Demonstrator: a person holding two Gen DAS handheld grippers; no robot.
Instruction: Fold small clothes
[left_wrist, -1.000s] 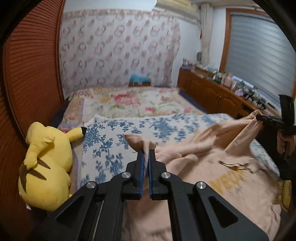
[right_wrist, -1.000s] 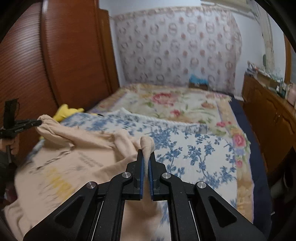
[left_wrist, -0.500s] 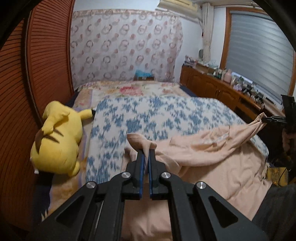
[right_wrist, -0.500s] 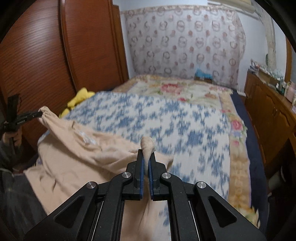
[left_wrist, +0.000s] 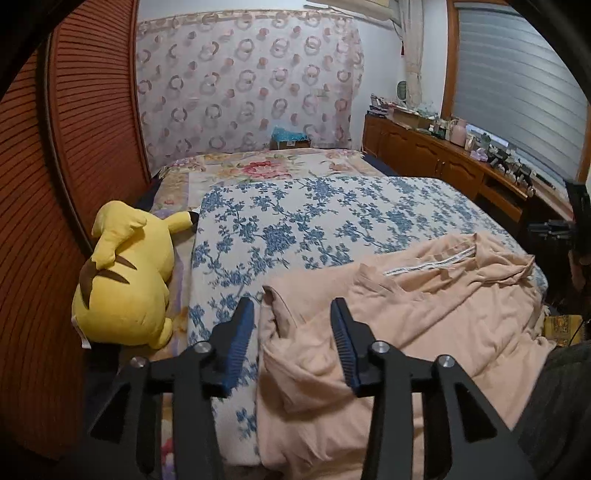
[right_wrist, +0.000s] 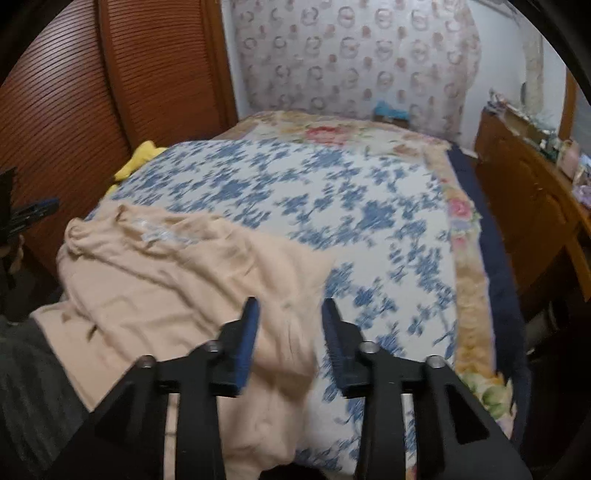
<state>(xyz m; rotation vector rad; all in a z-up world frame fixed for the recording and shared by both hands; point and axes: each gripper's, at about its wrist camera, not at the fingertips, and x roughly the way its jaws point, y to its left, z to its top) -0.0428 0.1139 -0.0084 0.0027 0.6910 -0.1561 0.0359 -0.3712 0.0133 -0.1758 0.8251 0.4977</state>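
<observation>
A peach-coloured garment (left_wrist: 424, 317) lies crumpled on the near part of the blue-flowered bedspread (left_wrist: 314, 229), hanging over the bed's near edge. A white label strip shows at its collar. My left gripper (left_wrist: 291, 310) is open, its jaws wide apart over the garment's left corner, holding nothing. In the right wrist view the garment (right_wrist: 177, 288) lies at the left, and my right gripper (right_wrist: 290, 310) is open over its right edge, empty. The right gripper also shows at the far right of the left wrist view (left_wrist: 554, 227).
A yellow plush toy (left_wrist: 125, 277) lies at the bed's left side against the slatted wooden wardrobe (left_wrist: 74, 147). A wooden cabinet (left_wrist: 443, 162) with several small items runs along the right. A rose-patterned blanket (left_wrist: 266, 170) covers the far bed.
Both grippers were shut on the garment's corners and held it stretched up. They have now opened, and the garment has dropped onto the bedspread.
</observation>
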